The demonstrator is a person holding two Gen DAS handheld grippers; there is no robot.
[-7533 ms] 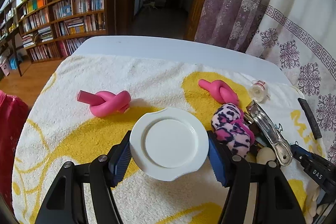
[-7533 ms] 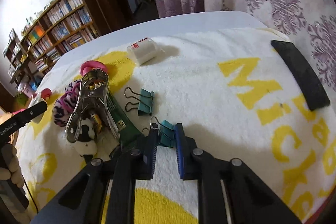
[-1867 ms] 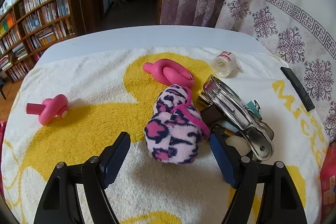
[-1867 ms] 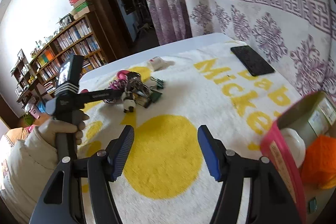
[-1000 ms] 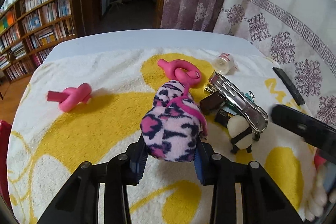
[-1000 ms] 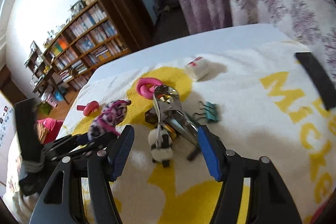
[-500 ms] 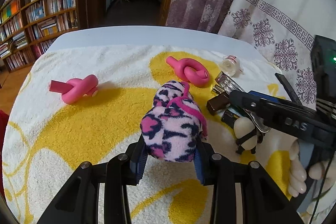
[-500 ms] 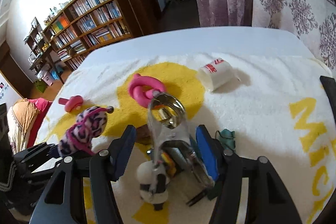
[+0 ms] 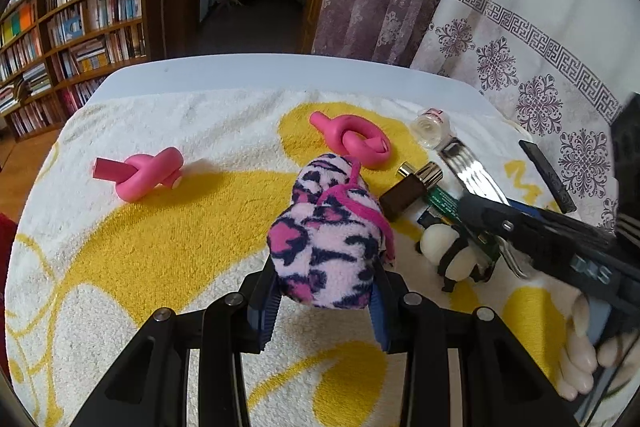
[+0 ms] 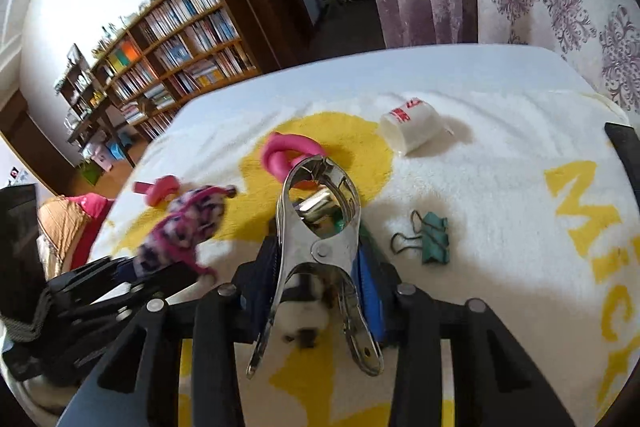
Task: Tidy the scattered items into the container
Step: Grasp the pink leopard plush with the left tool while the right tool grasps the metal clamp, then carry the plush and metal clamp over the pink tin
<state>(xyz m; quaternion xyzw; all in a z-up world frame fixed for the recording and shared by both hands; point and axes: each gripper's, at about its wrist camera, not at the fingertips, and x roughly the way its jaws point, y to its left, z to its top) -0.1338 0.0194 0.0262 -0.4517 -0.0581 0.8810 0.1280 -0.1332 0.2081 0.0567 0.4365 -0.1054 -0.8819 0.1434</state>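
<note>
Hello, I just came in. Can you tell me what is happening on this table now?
A person is tidying small items off a yellow-and-white towel using two handheld grippers. The left gripper is shut on a pink leopard-print plush. The right gripper is closed around a large metal spring clamp. Two pink knotted foam pieces, a green binder clip and a small white bottle lie on the towel. The container is not in view.

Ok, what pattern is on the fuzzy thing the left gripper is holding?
The plush pouch has a leopard-style print: pale pink with hot-pink and dark navy blotches, pink cord trim. The left wrist view shows it best.
</note>
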